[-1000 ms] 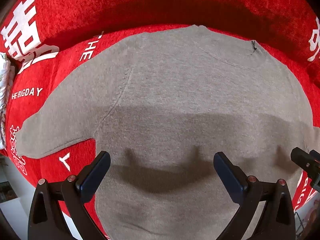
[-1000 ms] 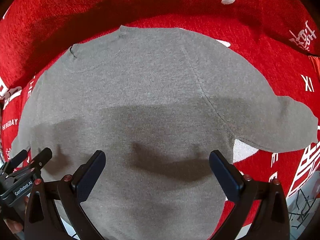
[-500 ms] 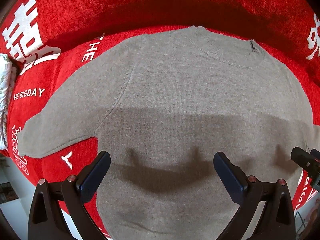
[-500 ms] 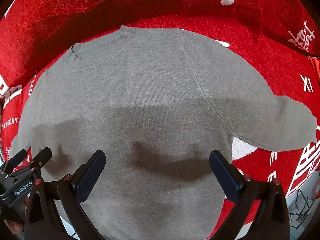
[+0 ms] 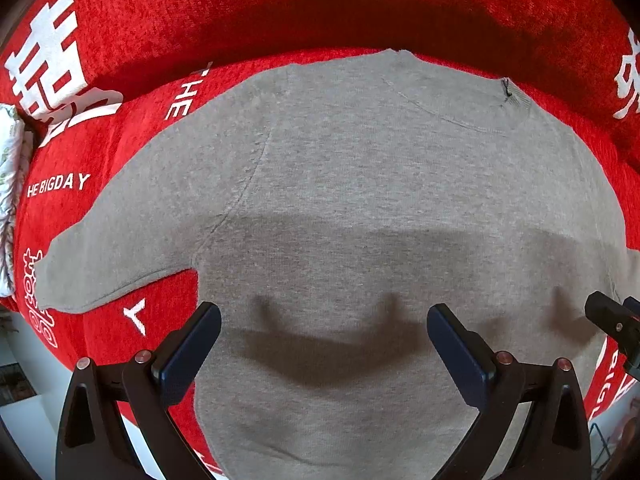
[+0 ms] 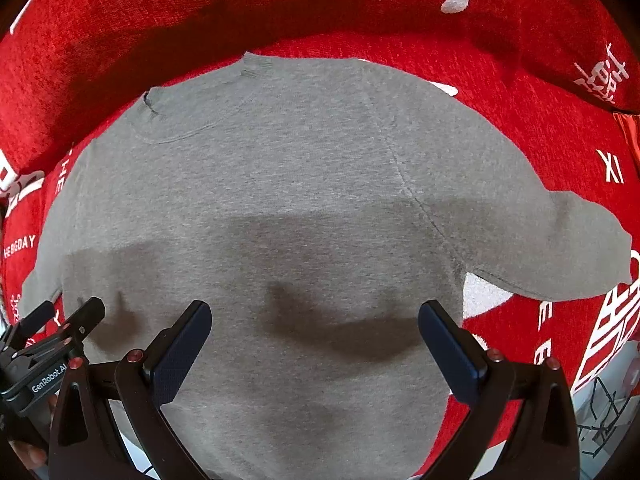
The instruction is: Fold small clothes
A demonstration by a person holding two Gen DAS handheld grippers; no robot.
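Observation:
A small grey sweater (image 5: 360,184) lies flat on a red blanket (image 5: 280,12), collar at the far side, both short sleeves spread outward. It also fills the right wrist view (image 6: 280,184). My left gripper (image 5: 324,320) is open and empty, hovering above the sweater's lower left half. My right gripper (image 6: 316,320) is open and empty above the lower right half. The left sleeve (image 5: 104,256) reaches toward the blanket's left edge; the right sleeve (image 6: 560,248) points right. Each gripper's tip shows at the edge of the other's view.
The red blanket (image 6: 520,92) bears white lettering and rises in a fold behind the collar. A white patterned cloth (image 5: 10,184) lies at the far left edge. A wire rack (image 6: 600,408) stands on the floor at lower right.
Both grippers have crept slightly; the sweater sits a touch higher in the views. Nothing was grasped or released.

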